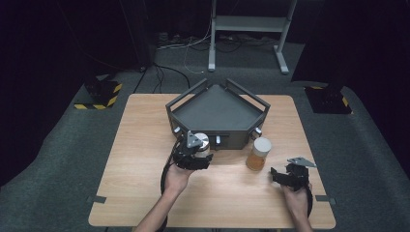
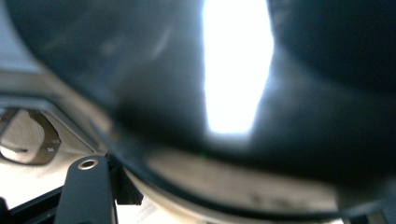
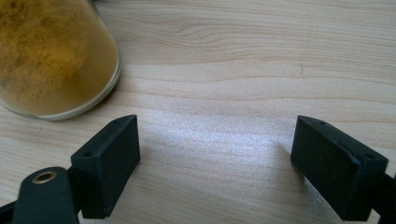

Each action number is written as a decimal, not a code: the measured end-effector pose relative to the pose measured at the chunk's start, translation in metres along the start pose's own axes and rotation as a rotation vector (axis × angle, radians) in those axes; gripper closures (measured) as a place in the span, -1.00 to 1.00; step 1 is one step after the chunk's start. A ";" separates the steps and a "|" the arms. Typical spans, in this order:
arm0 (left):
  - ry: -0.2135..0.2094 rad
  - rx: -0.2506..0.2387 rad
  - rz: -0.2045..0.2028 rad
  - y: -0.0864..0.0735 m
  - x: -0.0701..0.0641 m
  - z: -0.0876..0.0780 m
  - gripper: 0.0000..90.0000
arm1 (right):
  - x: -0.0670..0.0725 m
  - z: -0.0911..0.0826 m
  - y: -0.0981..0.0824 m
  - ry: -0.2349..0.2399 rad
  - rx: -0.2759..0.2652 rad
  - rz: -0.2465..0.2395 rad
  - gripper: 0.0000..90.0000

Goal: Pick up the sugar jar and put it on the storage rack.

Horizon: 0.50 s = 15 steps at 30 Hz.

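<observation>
Silver-lidded dark round jar is grasped in the left gripper near the grey tray, not yet placed; right gripper rests released beside the amber jar.

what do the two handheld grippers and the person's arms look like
Both the left gripper and the right gripper are black, angular units, each topped by a grey three-cornered plate. A black cable loops from each back along the forearm. The right gripper's jaws end in chunky black rectangular pads with small holes, and a brass-coloured ring sits in one jaw arm. No sleeves show on the forearms.
</observation>
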State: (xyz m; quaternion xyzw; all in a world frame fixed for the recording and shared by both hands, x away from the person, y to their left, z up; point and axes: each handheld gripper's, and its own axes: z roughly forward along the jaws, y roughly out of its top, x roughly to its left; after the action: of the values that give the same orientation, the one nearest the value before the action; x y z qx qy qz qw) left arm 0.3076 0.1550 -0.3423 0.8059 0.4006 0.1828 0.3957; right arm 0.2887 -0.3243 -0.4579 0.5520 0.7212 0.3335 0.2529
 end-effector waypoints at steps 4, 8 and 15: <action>-0.007 0.000 -0.007 0.011 0.006 -0.001 -0.30 | 0.000 0.000 0.000 0.000 0.000 0.001 -0.67; -0.010 0.002 -0.022 0.023 0.014 -0.001 -0.30 | 0.000 0.000 0.000 0.002 0.000 0.004 -0.66; -0.008 -0.011 -0.033 0.042 0.022 -0.001 -0.31 | 0.000 0.000 0.000 0.000 0.001 -0.001 -0.67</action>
State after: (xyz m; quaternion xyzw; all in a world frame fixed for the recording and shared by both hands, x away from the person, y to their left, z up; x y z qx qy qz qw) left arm 0.3417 0.1577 -0.3097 0.7977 0.4114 0.1749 0.4047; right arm 0.2888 -0.3242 -0.4579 0.5518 0.7216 0.3333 0.2527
